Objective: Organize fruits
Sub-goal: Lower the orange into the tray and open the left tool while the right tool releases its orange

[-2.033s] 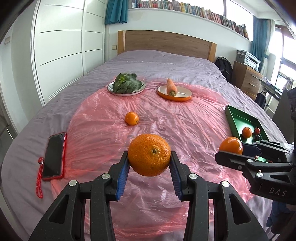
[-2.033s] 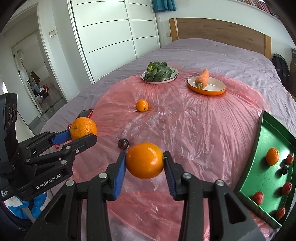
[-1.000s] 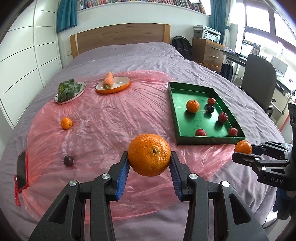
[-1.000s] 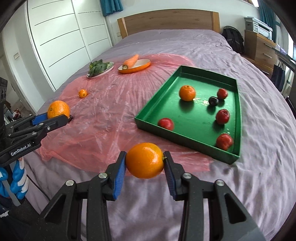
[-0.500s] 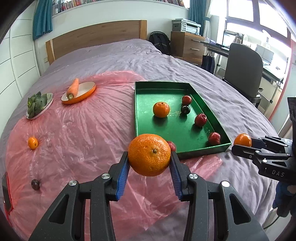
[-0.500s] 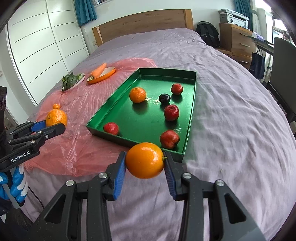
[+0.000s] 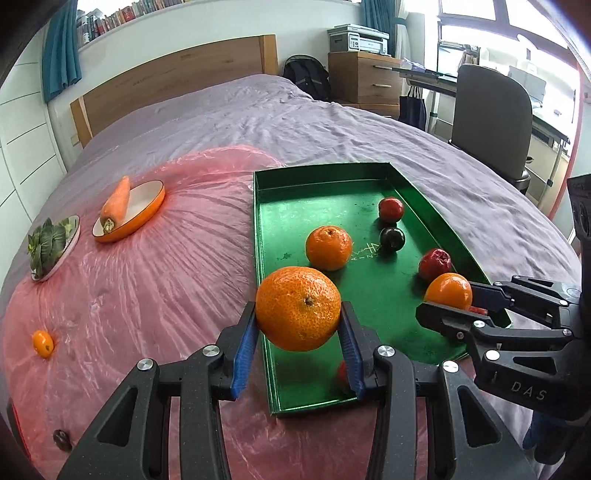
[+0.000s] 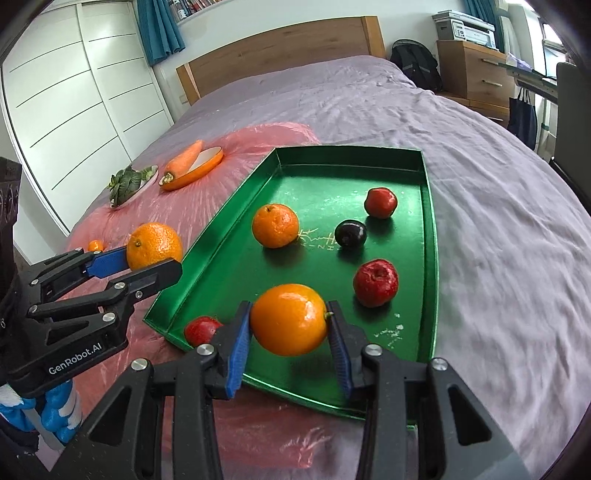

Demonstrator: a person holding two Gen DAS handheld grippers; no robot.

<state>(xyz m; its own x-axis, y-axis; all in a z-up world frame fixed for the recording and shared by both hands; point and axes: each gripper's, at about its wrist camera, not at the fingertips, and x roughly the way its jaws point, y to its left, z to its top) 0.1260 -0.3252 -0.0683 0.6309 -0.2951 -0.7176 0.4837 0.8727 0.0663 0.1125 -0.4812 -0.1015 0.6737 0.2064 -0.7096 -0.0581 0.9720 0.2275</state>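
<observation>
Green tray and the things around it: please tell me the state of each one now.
Green tray: open, holds fruits.
Left gripper: shut on a rough orange.
Right gripper: shut on a smooth orange.
Orange dish: holds a carrot.
White plate: holds greens.

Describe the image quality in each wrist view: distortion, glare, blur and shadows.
Left wrist view: strong fisheye bending with dark corners; the windows at top right are blown out; the green tray shows a soft sheen; the held orange is sharp. Right wrist view: the same curved edges; a bright highlight sits on its orange, soft fruit shadows lie on the tray floor, and the bedspread smears slightly at right.
</observation>
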